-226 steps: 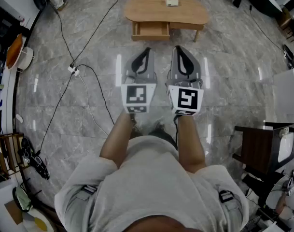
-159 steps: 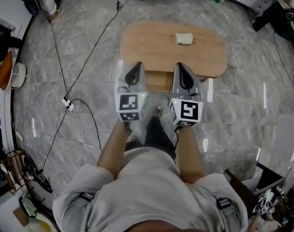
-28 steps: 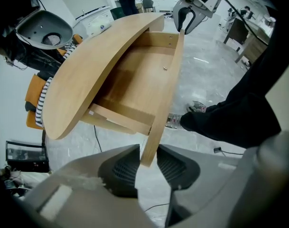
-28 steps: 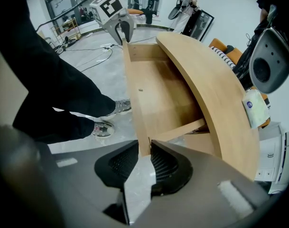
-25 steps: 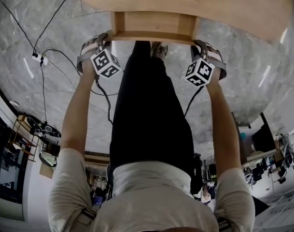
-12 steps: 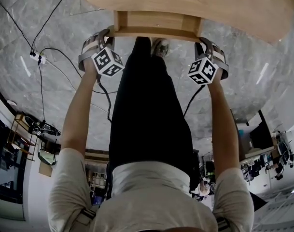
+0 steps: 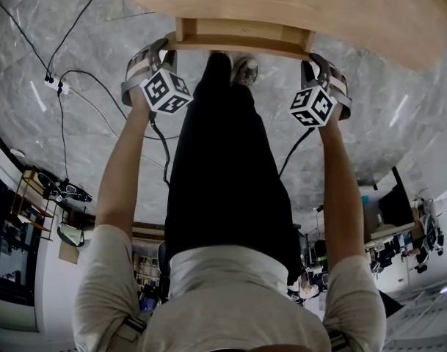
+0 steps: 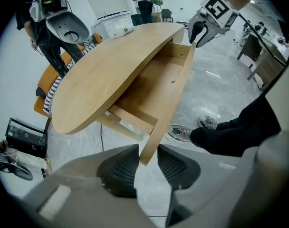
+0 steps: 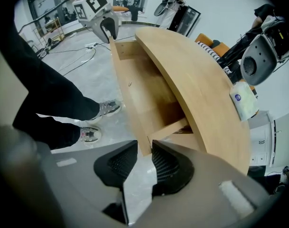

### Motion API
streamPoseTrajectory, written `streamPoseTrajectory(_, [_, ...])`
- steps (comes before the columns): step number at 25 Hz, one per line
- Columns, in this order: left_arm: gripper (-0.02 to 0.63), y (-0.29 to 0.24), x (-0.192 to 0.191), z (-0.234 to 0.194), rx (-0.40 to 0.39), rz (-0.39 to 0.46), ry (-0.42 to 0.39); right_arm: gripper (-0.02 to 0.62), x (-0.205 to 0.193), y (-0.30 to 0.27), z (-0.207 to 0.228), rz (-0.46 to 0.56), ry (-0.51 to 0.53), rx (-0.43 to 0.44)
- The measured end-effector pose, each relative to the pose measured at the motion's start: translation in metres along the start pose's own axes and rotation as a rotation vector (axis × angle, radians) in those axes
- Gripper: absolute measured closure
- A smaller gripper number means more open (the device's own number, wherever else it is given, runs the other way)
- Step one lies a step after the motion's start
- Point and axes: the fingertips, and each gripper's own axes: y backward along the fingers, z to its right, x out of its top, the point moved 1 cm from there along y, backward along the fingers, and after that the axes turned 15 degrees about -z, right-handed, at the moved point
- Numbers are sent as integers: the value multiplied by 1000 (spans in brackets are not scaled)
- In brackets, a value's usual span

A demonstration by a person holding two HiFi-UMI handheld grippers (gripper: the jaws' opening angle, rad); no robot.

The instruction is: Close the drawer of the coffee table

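At 10 o'clock in the head view a white cable (image 7: 84,75) loops over the grey stone floor (image 7: 32,42). Beside it the left hand-held gripper (image 7: 157,52) points steeply down at the left end of the drawer front (image 7: 241,45). In its own view that end of the board stands between the two ribbed pads, with a sliver of floor showing at the right pad, so the gripper is released and grasps nothing. At 12 o'clock the drawer (image 8: 151,89) sits pulled partway out from under the oval wooden table (image 7: 282,6), its bare inside showing in the left gripper view. Toward 6 o'clock run the person's black trouser legs (image 7: 223,174), with a grey shoe (image 7: 244,70) just below the drawer front. At 2 o'clock the right hand-held gripper (image 7: 316,63) straddles the right end of the same board. Its jaws have just been opening, and the board's end is between them with the pads close on either side but not clamping, so it too is released. In the right gripper view a small white packet (image 9: 244,101) lies on the table top at 3 o'clock
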Motion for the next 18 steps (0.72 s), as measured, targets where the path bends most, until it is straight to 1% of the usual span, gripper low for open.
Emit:
streamPoseTrajectory(5, [462, 1, 9, -10, 0, 4, 35, 492, 3, -1, 16, 20, -12, -28])
streamPoseTrajectory(8, [459, 0, 11, -16, 6, 2, 63, 489, 6, -2, 22, 33, -38, -30])
streamPoseTrajectory(14, [449, -2, 13, -19, 4, 2, 127, 478, 7, -6, 30, 57, -180, 13])
streamPoseTrajectory(16, [443, -2, 12, -21, 2, 5, 180, 473, 7, -7, 33, 66, -248, 35])
streamPoseTrajectory(17, [439, -2, 12, -22, -8, 7, 237, 470, 7, -7, 35, 74, -291, 52])
streamPoseTrajectory(18, [436, -3, 10, -23, -28, 9, 319, 468, 6, -8, 36, 85, -339, 73])
